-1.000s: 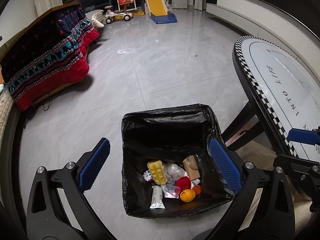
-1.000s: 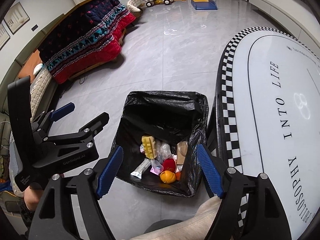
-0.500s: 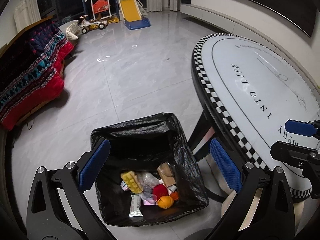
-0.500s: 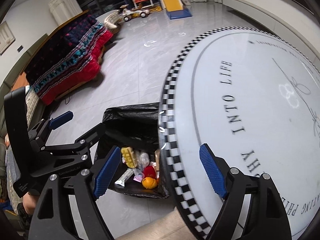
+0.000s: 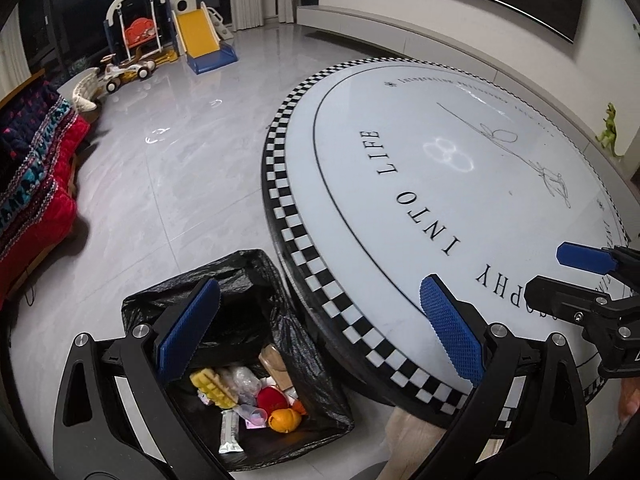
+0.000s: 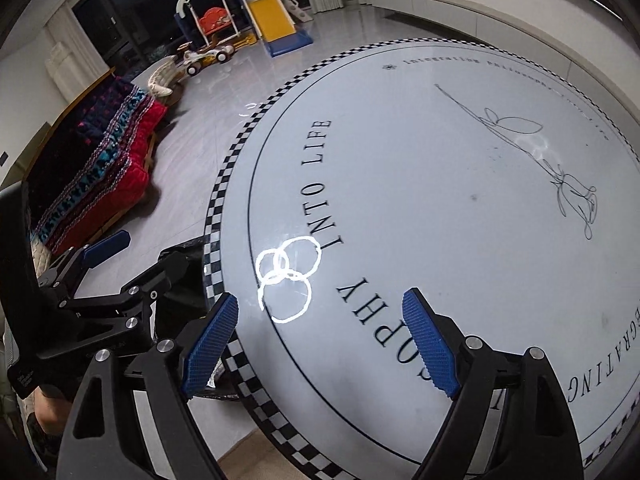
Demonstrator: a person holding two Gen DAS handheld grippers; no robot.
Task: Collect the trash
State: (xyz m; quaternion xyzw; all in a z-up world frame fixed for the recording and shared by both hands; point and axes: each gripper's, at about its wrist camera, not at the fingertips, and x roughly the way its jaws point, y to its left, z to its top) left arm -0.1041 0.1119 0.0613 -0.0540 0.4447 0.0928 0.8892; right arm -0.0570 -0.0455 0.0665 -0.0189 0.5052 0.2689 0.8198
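Note:
A bin lined with a black bag [image 5: 224, 270] stands on the floor by the round table [image 5: 440, 180]. In it lie an orange [image 5: 284, 420], a yellow piece [image 5: 212, 386], a red item [image 5: 272, 398] and a silver wrapper [image 5: 231, 434]. My left gripper [image 5: 320, 320] is open and empty, spanning the bin's right side and the table's checkered edge. My right gripper [image 6: 320, 312] hangs over the white table top [image 6: 440, 160]; its jaws are opening with nothing between them. In the right wrist view only a corner of the bag [image 6: 192, 246] shows, behind the left gripper [image 6: 120, 280].
A sofa under a red and blue blanket [image 5: 36, 184] lines the left side. A toy slide [image 5: 200, 36], swing and ride-on car stand at the far end of the grey floor. A green dinosaur toy [image 5: 610, 132] sits on the wall ledge. A beige cushion [image 5: 408, 432] lies under the table.
Both views have swung right, from over the bin toward the table top. The bin has slid to the lower left. The right jaws stand slightly wider.

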